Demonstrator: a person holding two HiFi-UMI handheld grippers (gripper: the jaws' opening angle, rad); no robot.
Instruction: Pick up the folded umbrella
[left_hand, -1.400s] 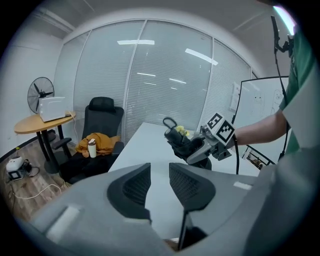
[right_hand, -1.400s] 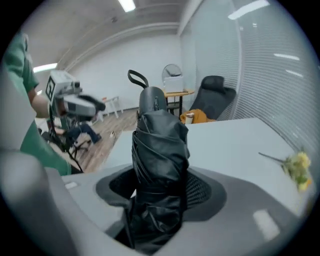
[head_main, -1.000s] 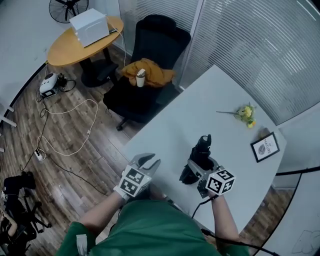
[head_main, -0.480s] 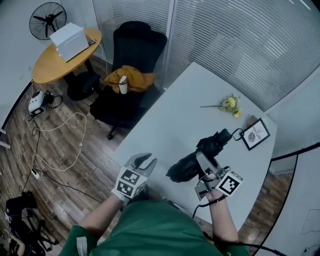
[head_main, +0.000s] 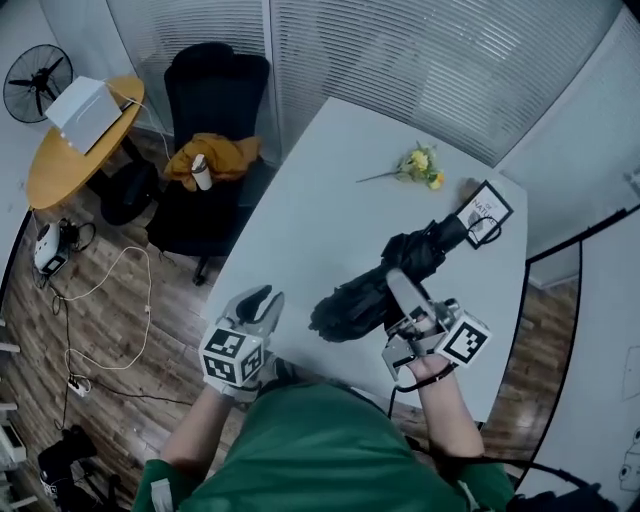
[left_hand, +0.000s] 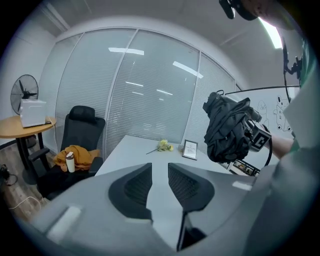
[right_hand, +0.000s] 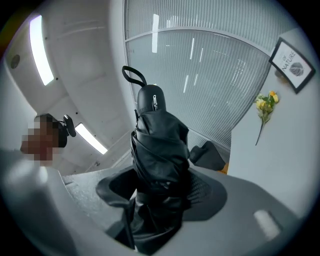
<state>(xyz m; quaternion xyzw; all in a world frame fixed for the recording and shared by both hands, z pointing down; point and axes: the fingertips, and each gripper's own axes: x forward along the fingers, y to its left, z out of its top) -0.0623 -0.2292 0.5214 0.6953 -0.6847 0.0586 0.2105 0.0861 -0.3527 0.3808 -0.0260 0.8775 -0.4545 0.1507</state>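
Right gripper (head_main: 400, 300) clamped tight on the black folded umbrella (head_main: 352, 305), held above the white table (head_main: 320, 200)! Left gripper (head_main: 252, 306) hung at the table's near edge, jaws closing on nothing. Yellow flowers (head_main: 421, 165) and 1 picture frame (head_main: 487, 212) lay at the table's far end; a black office chair (head_main: 215, 90) stood beside its left edge.

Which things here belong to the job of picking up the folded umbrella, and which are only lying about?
Job in hand:
- folded umbrella, held up in the air
- right tool, clamped on the umbrella

Lying about:
- yellow flower sprig
- framed picture
- black office chair
- orange cloth
- white bottle
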